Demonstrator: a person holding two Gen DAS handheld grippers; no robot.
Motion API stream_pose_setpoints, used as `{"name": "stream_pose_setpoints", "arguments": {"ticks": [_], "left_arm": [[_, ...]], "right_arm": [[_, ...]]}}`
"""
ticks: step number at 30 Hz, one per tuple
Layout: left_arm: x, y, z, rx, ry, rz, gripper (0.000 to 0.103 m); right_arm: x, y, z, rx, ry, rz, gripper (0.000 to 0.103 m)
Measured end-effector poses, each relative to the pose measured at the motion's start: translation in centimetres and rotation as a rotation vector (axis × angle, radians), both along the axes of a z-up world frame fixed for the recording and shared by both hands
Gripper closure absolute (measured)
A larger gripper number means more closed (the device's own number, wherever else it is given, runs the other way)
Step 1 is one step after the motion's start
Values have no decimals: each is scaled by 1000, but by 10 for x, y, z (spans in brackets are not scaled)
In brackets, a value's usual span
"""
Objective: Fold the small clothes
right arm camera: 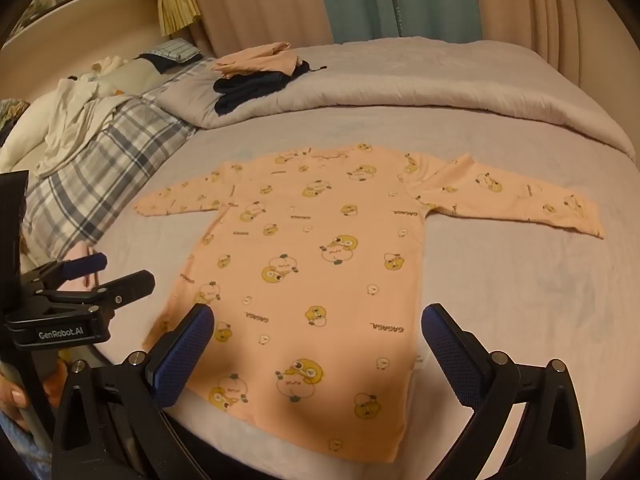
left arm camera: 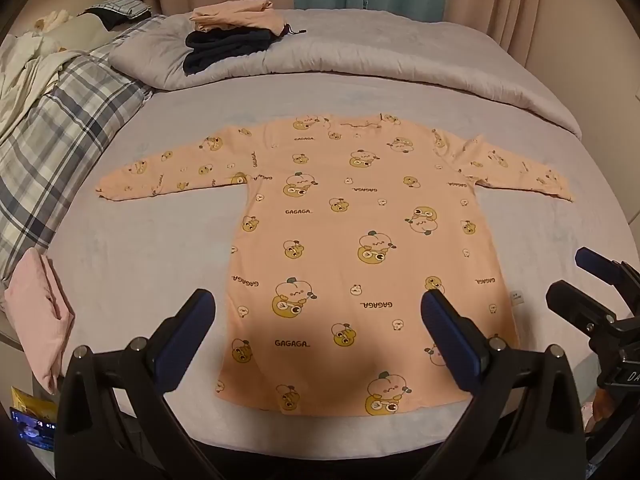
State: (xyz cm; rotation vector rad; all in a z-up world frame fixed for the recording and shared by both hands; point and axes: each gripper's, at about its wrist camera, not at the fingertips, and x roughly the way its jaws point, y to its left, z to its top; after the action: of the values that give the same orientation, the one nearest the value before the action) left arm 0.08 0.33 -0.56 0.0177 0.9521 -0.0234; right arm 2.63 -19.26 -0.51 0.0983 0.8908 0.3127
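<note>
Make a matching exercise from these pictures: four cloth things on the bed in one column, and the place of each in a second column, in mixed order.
Things:
1. shirt
2. navy clothes
3. pink cloth
4. plaid blanket

Places:
A. along the left side of the bed
B. spread flat in the middle, sleeves out
C. at the near left edge of the bed
D. stacked on the far grey duvet, under a peach piece

Pairs: 1-B, 2-D, 3-C, 4-A

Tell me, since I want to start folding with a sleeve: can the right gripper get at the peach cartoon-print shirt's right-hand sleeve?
Probably yes. The right gripper is open and empty, and the sleeve lies flat on bare grey sheet with nothing between.
</note>
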Motion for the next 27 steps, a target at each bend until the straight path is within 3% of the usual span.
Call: {"name": "stream_pose_setpoints", "arguments": {"ticks": [27], "left_arm": [[-1,3,3,11,-8,-5,0]], "right_arm": [[-2,5,1,0,-2,2,0]]}}
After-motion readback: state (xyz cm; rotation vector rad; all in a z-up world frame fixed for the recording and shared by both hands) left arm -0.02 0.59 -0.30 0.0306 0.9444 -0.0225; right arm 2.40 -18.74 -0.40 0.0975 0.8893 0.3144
